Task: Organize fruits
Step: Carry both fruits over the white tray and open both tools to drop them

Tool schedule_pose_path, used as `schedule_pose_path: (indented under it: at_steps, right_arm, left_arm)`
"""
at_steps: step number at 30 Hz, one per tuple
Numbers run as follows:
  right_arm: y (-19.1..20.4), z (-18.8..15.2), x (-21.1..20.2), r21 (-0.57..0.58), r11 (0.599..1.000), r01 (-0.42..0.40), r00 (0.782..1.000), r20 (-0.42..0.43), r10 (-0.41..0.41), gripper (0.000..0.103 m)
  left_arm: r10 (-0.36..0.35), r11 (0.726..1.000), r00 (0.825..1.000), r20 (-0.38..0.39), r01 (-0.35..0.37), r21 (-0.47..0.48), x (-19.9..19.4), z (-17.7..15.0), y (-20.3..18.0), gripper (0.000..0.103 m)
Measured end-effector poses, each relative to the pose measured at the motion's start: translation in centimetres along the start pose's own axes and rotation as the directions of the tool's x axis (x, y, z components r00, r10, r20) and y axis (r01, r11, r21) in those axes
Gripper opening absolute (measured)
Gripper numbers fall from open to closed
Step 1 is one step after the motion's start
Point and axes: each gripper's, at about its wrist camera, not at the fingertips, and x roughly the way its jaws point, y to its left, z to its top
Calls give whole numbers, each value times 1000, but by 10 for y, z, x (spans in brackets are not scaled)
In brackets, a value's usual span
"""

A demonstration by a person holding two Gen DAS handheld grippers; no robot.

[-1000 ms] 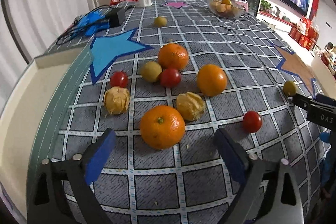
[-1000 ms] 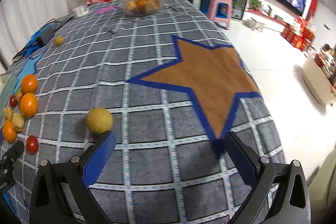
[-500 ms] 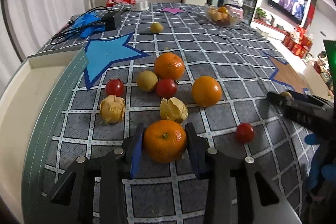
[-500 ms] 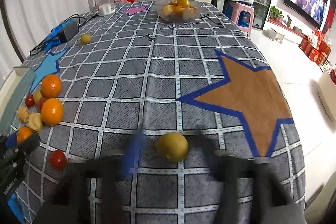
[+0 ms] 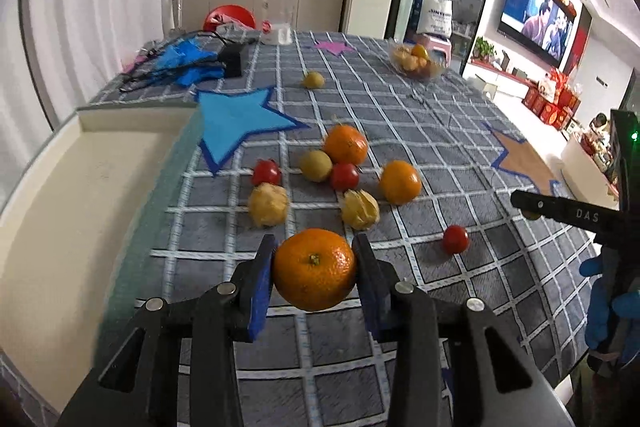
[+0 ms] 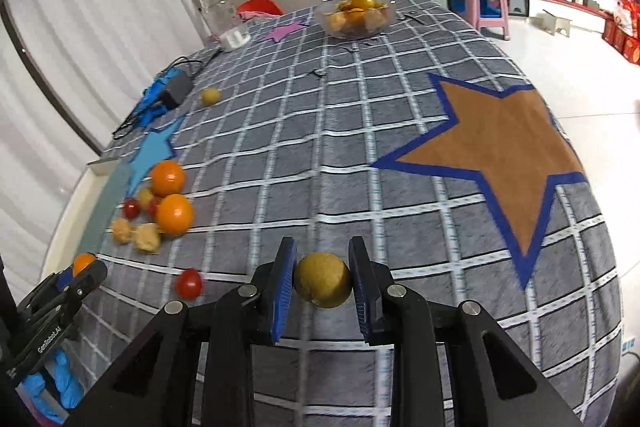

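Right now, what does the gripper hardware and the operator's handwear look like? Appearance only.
Both grippers are alike: the left gripper and right gripper have black linkage arms with silver pivot screws and flat blue ribbed pads. The left body reads "GenRobot.AI" in white in the right wrist view; the right one shows "DAS" and a green LED in the left wrist view. The hands wear blue gloves.

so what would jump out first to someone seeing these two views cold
Each gripper is shut on a fruit: the left gripper clamps a big orange at the near edge, and the right gripper clamps a small yellow-green fruit. Beyond the held orange, a loose cluster of oranges, red tomatoes and papery husked fruits lies on the grey checked tablecloth. A glass bowl of fruit stands at the far end.
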Motion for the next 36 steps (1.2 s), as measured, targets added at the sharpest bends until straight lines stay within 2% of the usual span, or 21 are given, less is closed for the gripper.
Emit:
schedule_pose_path:
  at_steps: [9,18,21,28,36]
  right_arm:
    - [66,10,5,-81,993,-84,996,-37,81,29]
    - [170,22,28,-235,957,-170,984,-91,153,29]
    - [205,20,40,-267,939,-217,974,-128,189,29]
    - [277,12,67,-351,898,-267,958,-197,208,29]
    - [317,5,88,-405,866,-292,948,-245,205,29]
  left_arm:
    - [87,995,994,69,-84,-52,-35,9,51,41]
    - [212,972,974,85,-200,-126,-52,5,116,41]
    - [252,960,965,79,-238,-147,-51,1,136,41]
    - [275,945,960,46,-262,-196,-46,-8,170,41]
    - [293,937,956,27,-281,-208,-41,-14,188,41]
